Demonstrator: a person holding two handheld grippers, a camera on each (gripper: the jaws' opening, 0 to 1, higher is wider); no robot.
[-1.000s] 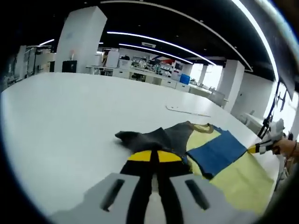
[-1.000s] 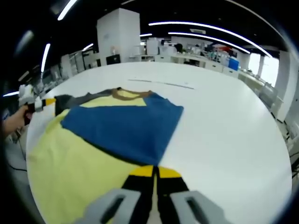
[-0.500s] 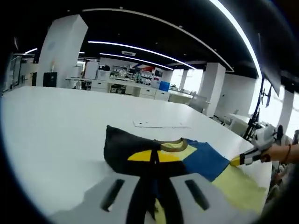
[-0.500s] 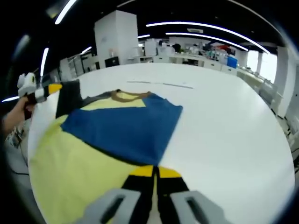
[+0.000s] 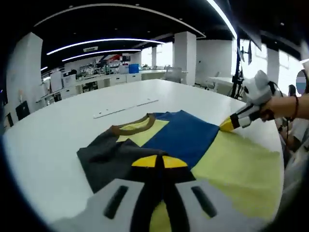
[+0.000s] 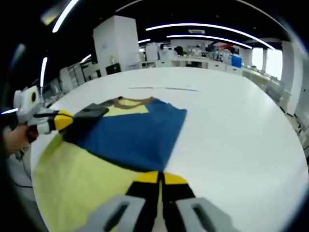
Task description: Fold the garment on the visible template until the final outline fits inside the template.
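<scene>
The garment [image 6: 130, 133] lies on the yellow template [image 6: 72, 183] near the white bench's [image 6: 231, 145] edge. The left claw [image 5: 155, 162] is clamped on its grey sleeve [image 5: 108, 157]; the right claw [image 6: 159, 178] pinches its blue edge.

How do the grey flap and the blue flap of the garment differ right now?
The grey flap is dark, rumpled and pinched in the left tool; the blue flap is bright and lies flat and smooth, with the right tool at its edge. Both are folded over the garment's yellow body.
</scene>
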